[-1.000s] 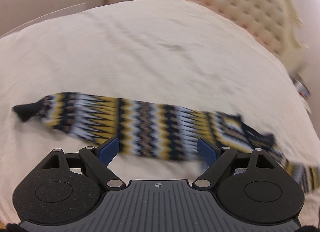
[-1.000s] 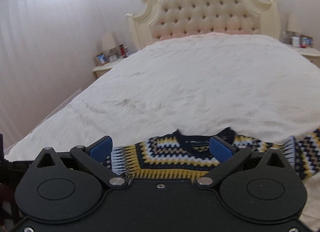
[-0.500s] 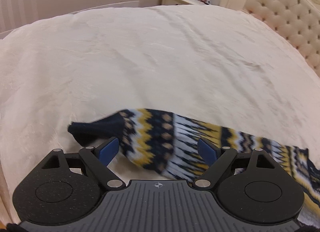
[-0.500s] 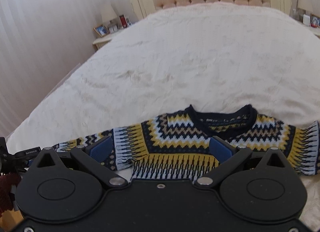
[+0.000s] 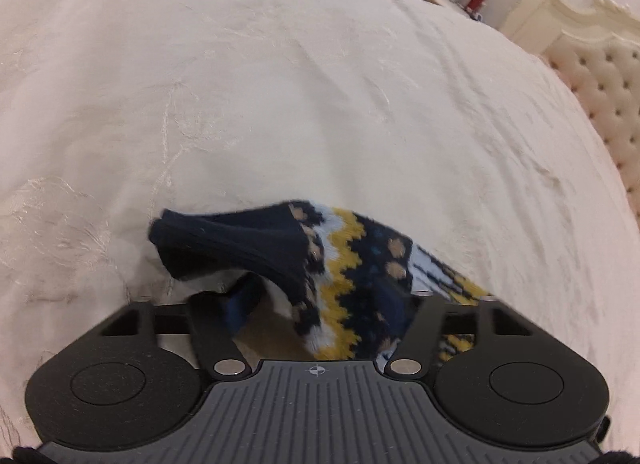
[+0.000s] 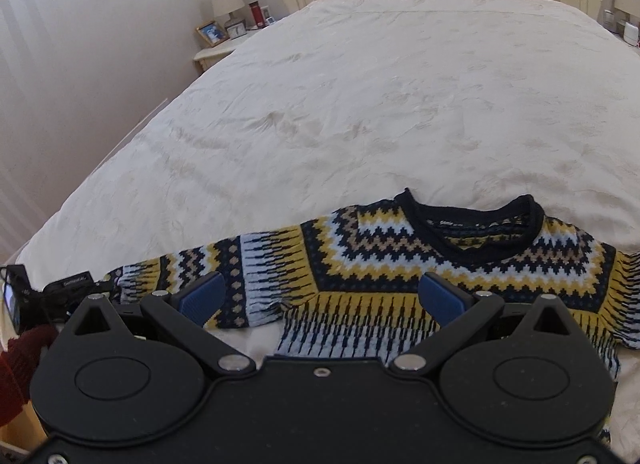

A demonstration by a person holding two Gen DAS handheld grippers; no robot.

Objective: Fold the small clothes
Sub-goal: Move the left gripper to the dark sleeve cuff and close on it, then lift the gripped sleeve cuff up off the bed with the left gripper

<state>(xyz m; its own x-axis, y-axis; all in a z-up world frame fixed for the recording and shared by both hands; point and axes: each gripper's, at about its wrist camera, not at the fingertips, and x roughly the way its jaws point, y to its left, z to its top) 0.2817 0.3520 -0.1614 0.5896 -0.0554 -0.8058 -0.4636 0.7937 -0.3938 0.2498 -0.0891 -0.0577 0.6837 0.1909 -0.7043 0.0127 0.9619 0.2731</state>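
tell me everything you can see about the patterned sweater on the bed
The sweater is a small knit with navy, yellow, white and tan zigzag bands and a dark ribbed round collar. It lies face up, spread flat on the cream bedspread, near its front edge, one sleeve stretched sideways. That sleeve's navy cuff is raised and bunched between the jaws of the left gripper, which have just been closing on it. The right gripper is open above its chest.
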